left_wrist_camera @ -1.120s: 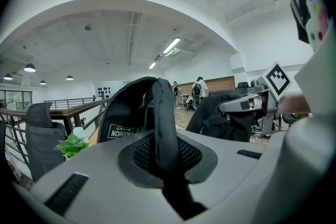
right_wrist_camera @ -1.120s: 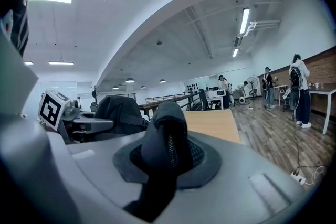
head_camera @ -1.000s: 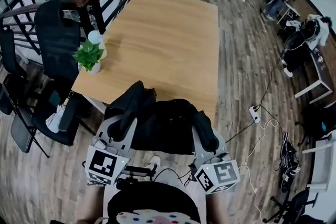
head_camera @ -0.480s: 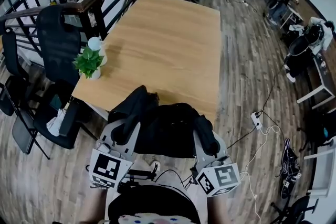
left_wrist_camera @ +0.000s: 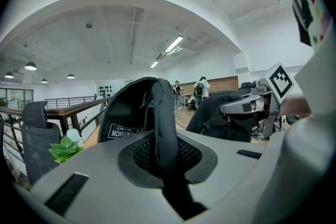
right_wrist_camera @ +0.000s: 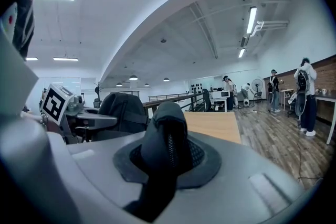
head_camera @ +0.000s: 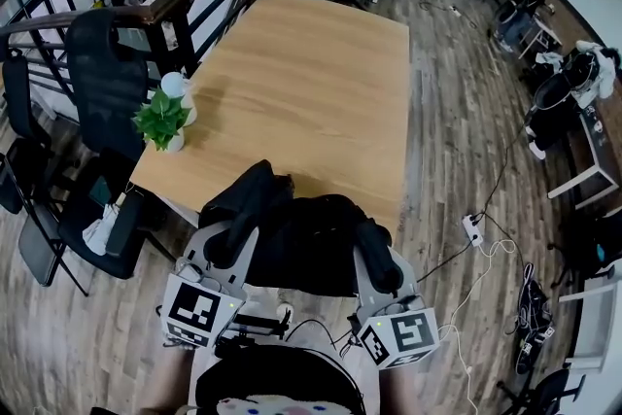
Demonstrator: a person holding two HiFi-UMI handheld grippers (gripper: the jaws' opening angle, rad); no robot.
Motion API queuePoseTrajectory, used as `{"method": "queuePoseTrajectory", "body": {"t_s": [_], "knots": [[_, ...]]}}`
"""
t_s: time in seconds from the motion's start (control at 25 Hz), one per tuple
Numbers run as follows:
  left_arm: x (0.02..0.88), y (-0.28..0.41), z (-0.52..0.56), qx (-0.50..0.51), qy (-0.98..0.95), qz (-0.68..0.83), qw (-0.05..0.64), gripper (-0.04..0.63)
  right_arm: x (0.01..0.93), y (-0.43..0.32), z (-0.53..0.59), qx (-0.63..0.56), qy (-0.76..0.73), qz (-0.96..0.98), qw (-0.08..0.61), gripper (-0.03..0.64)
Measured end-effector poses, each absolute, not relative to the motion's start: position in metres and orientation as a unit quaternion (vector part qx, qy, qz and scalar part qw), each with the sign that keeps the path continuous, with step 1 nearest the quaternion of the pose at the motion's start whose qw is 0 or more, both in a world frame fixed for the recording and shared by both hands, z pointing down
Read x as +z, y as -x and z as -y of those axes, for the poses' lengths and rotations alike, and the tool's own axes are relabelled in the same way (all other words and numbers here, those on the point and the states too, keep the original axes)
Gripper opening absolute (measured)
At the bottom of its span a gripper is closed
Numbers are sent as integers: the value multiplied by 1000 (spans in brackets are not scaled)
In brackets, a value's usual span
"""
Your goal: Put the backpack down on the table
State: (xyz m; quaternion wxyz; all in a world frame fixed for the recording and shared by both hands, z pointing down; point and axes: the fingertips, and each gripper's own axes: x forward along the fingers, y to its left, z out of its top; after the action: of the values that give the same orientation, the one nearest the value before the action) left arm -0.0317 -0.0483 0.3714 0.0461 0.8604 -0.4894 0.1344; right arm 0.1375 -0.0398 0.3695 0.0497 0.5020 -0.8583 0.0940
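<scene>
Head view: a black backpack (head_camera: pixel 311 243) of soft, slumped fabric hangs between the two grippers at the near edge of the table (head_camera: pixel 311 73), a long rectangle of pale, smooth wood grain. The left gripper (head_camera: pixel 230 243) is clamped on a padded strap (head_camera: pixel 255 199) that arches up in a thick loop. In the left gripper view the jaws stand narrow with that strap (left_wrist_camera: pixel 161 128) pinched between them, against coarse black mesh. The right gripper (head_camera: pixel 381 259) is likewise closed narrow on a second strap (head_camera: pixel 374 243). The right gripper view shows this rounded, stitched roll (right_wrist_camera: pixel 165 136) squeezed between its grey plastic jaws. A small leafy plant (head_camera: pixel 162 117) in a white pot stands at the table's left edge.

The bag's lower part is hidden behind the grippers and the person's head. Whether its underside touches the tabletop cannot be made out.
</scene>
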Motion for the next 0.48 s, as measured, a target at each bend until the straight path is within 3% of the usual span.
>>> {"method": "queuePoseTrajectory", "body": {"t_s": [0.48], "knots": [[364,35,115,141,-872,468,32,35,366,-137,101,102,-520,847,39,77]]}}
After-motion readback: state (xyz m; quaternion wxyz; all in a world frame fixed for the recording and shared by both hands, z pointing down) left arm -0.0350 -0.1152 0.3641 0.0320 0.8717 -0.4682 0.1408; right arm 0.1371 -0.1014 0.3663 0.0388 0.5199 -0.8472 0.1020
